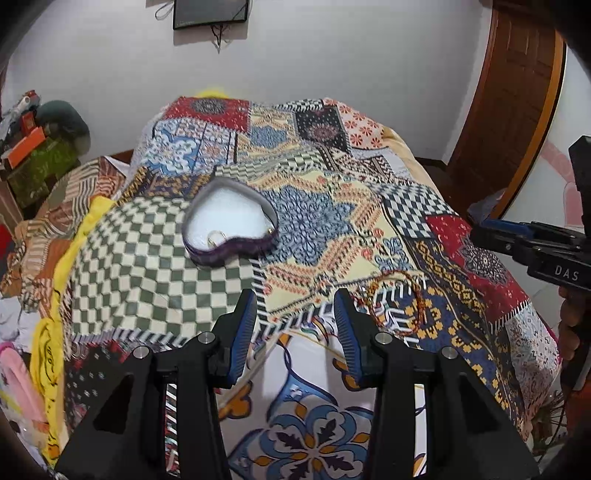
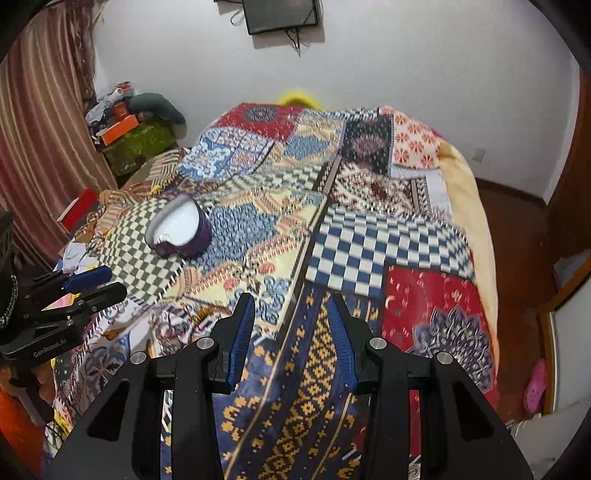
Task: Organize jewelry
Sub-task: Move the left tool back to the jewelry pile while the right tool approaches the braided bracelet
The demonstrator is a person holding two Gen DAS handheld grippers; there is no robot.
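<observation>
A purple heart-shaped jewelry box [image 1: 229,225] with white lining lies open on the patchwork blanket, with small rings [image 1: 216,236] inside near its front wall. A thin red-orange beaded strand [image 1: 400,302] lies looped on the blanket, just right of my left gripper's right finger. My left gripper [image 1: 297,308] hovers over the blanket, open, with nothing between its blue pads. In the right wrist view, which is motion-blurred, the box [image 2: 181,227] sits far left. My right gripper [image 2: 291,319] is open and empty over a blue-and-yellow patch. Each gripper shows in the other's view: right [image 1: 480,230], left [image 2: 114,282].
The patchwork blanket [image 1: 325,221] covers a bed. A cluttered stand with orange and green boxes [image 2: 129,136] sits at the far left by a striped curtain [image 2: 44,147]. A wooden door [image 1: 513,103] is on the right. A dark screen [image 2: 282,14] hangs on the wall.
</observation>
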